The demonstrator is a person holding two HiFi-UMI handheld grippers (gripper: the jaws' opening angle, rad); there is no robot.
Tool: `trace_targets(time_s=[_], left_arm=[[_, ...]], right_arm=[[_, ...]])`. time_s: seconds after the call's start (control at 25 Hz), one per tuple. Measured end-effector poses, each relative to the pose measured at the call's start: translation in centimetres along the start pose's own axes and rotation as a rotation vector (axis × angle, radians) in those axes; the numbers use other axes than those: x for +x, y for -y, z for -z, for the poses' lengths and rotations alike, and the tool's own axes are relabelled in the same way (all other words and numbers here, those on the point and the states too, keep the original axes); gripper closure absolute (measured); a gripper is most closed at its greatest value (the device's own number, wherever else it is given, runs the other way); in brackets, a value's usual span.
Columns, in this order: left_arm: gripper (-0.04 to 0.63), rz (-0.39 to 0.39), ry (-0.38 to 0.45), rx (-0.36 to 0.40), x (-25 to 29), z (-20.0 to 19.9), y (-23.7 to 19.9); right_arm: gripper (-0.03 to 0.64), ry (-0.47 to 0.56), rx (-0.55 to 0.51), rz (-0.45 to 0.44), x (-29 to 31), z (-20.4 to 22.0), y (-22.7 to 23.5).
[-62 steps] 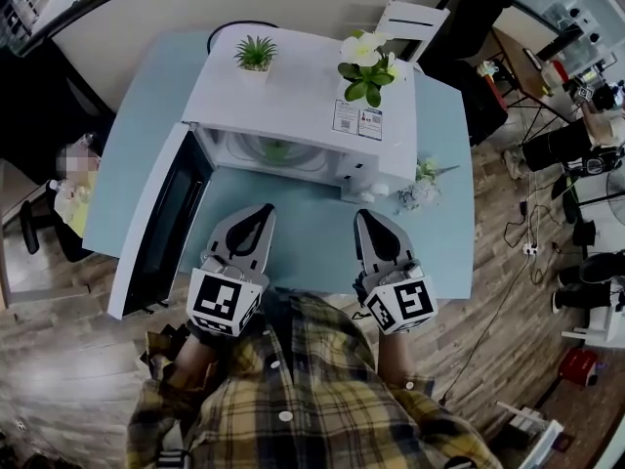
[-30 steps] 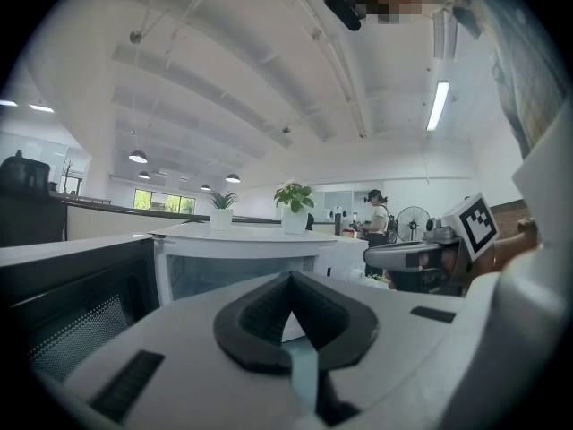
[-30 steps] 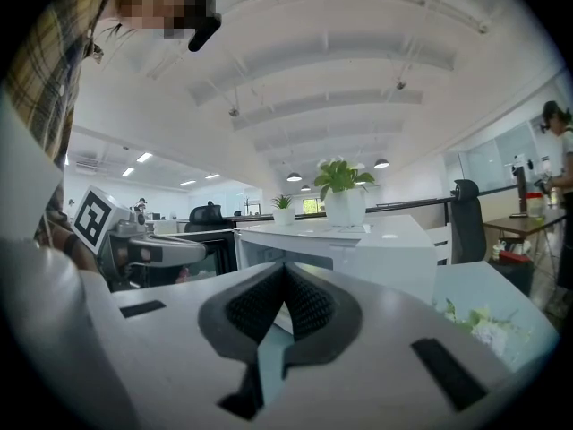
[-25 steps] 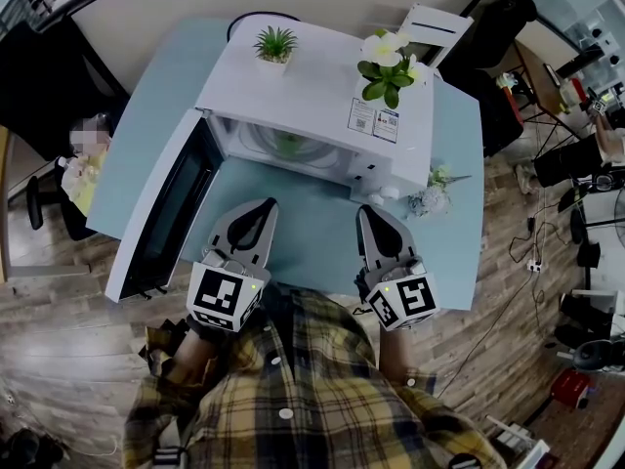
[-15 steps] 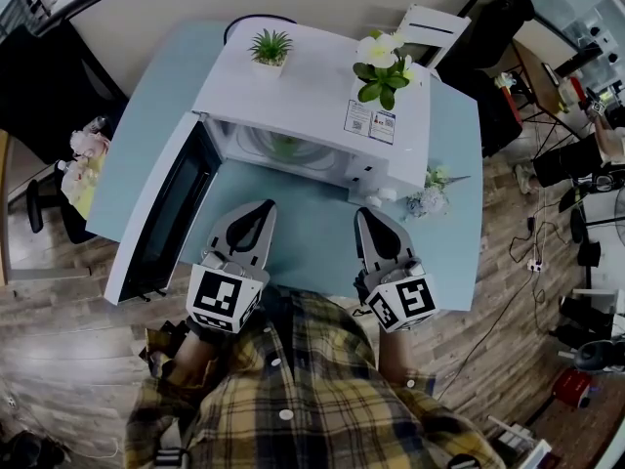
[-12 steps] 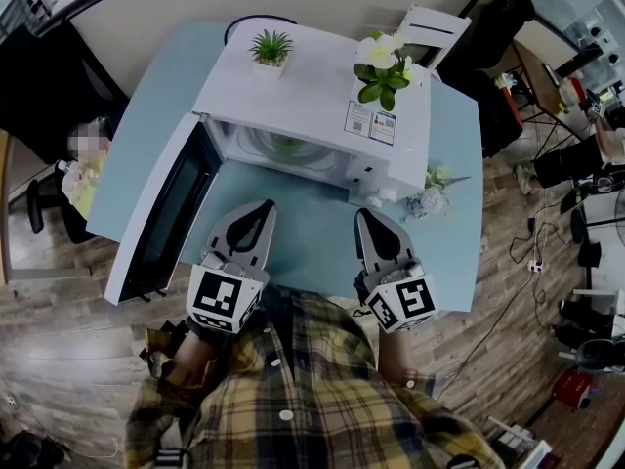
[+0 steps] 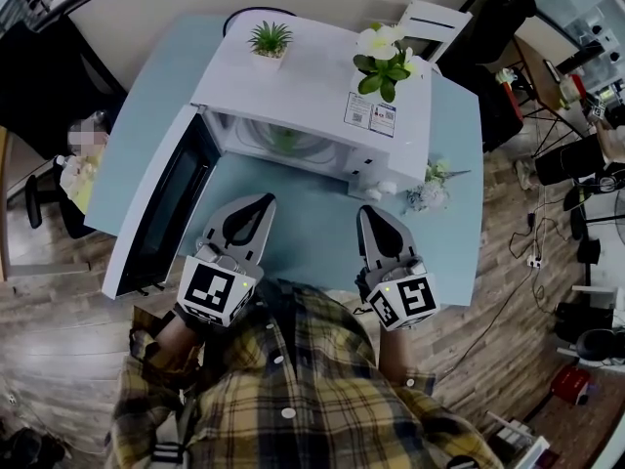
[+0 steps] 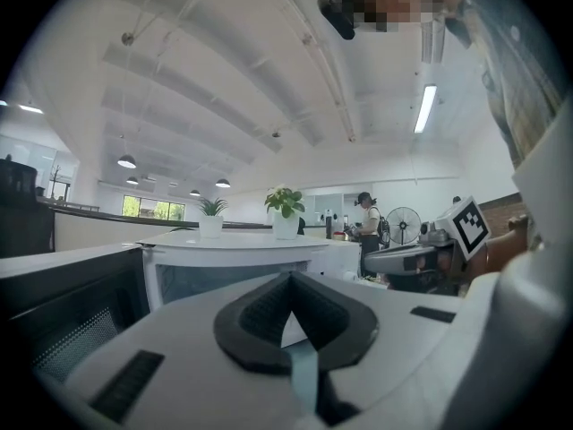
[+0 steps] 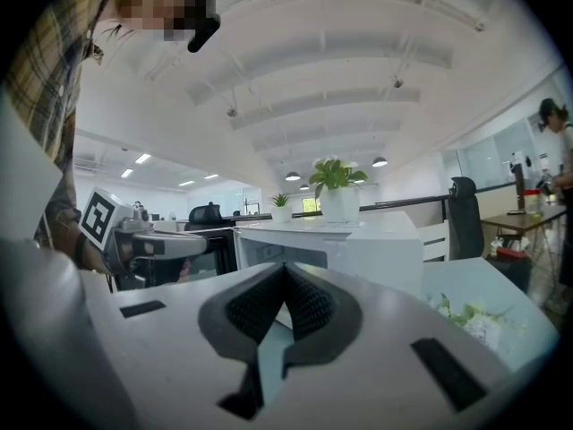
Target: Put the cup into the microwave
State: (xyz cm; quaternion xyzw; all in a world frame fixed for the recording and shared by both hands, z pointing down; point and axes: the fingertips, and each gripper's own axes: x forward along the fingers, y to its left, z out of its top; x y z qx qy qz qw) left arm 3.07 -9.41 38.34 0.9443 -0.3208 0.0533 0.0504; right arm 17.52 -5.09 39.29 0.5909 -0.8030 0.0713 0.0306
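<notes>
The white microwave (image 7: 303, 86) stands on the light-blue table (image 7: 303, 228), its door (image 7: 161, 208) swung wide open to the left. Something small and green (image 7: 285, 140), likely the cup, sits inside the cavity on the turntable. My left gripper (image 7: 256, 203) and right gripper (image 7: 369, 215) hover side by side over the table's near edge, both pointing at the microwave and well short of it. In the left gripper view the left gripper (image 8: 288, 280) is shut and holds nothing. In the right gripper view the right gripper (image 9: 285, 271) is likewise shut and holds nothing.
On the microwave's top stand a small spiky plant (image 7: 270, 39) and a white-flowered pot (image 7: 383, 59). A bunch of flowers (image 7: 430, 186) lies on the table right of the microwave. A white chair (image 7: 432, 18) is behind, and a person (image 7: 83, 164) sits at the left.
Both grippers stay where they were, shut. Only the head view shifts a little.
</notes>
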Motion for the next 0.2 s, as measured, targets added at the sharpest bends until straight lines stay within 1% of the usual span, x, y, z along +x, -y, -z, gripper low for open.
trace_targets(time_s=[0.2], left_arm=[[0.604,0.054,0.020,0.033,0.53,-0.95,0.25]], right_arm=[[0.614,0.005,-0.014,0.013,-0.64,-0.22,0.28]])
